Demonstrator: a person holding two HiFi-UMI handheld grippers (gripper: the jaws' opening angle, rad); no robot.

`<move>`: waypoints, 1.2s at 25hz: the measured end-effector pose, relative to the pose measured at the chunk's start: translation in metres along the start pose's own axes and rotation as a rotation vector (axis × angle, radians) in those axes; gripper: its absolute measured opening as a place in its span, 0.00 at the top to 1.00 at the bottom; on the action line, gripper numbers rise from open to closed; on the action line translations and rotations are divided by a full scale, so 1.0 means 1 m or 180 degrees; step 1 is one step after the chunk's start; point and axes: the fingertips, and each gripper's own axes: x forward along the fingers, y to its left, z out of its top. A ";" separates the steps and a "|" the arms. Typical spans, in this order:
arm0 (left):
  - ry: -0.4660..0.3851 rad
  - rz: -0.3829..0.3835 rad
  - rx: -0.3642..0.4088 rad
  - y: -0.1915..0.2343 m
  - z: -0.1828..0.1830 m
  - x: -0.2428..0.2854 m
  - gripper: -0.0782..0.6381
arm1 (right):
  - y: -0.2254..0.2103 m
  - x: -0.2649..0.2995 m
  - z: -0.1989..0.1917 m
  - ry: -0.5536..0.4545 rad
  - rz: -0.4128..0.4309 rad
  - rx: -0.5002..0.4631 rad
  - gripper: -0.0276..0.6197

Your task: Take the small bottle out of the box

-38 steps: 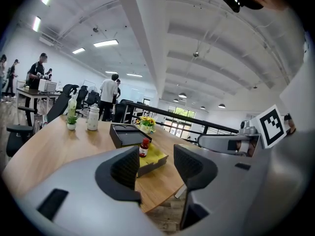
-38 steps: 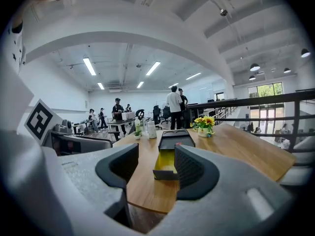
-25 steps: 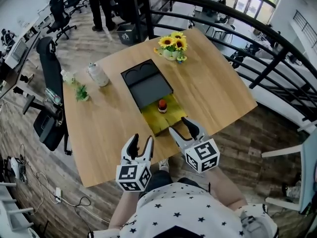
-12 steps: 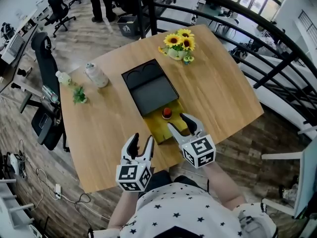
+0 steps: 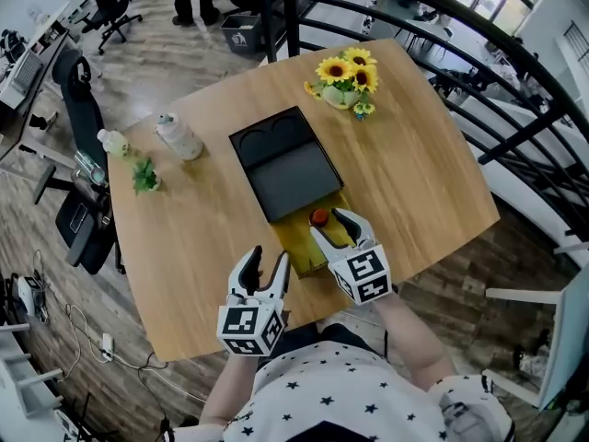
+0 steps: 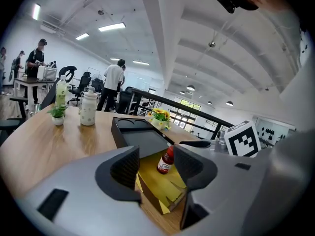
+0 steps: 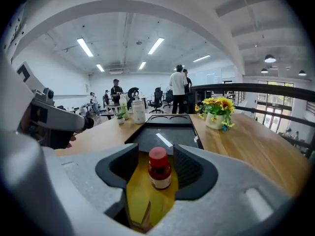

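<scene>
The right tool (image 5: 331, 227) holds its jaws wide, gripping nothing. The small red-capped glass bottle with a white label (image 7: 159, 169) stands upright in line with their gap, touching neither jaw, on the yellow floor of the open black box (image 5: 293, 239). To its left, the left tool (image 5: 267, 267) hovers over the wooden worktop (image 5: 184, 238) with its jaws apart and empty.

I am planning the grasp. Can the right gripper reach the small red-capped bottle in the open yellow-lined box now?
Probably yes. The right gripper is open, the small red-capped bottle stands upright ahead of its jaws, and nothing covers the open yellow-lined box.
</scene>
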 end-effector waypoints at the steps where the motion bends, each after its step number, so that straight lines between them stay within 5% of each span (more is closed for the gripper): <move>1: 0.0011 -0.0004 -0.0006 0.001 -0.001 0.002 0.61 | -0.001 0.004 -0.003 0.0033 -0.0004 -0.0017 0.63; 9: 0.0066 -0.0008 -0.0041 0.010 -0.003 0.007 0.61 | -0.005 0.023 -0.019 0.0246 -0.0046 -0.0079 0.68; 30: 0.0010 -0.0060 0.0034 -0.003 -0.006 -0.015 0.61 | 0.008 -0.003 -0.004 0.0120 -0.0185 -0.0250 0.74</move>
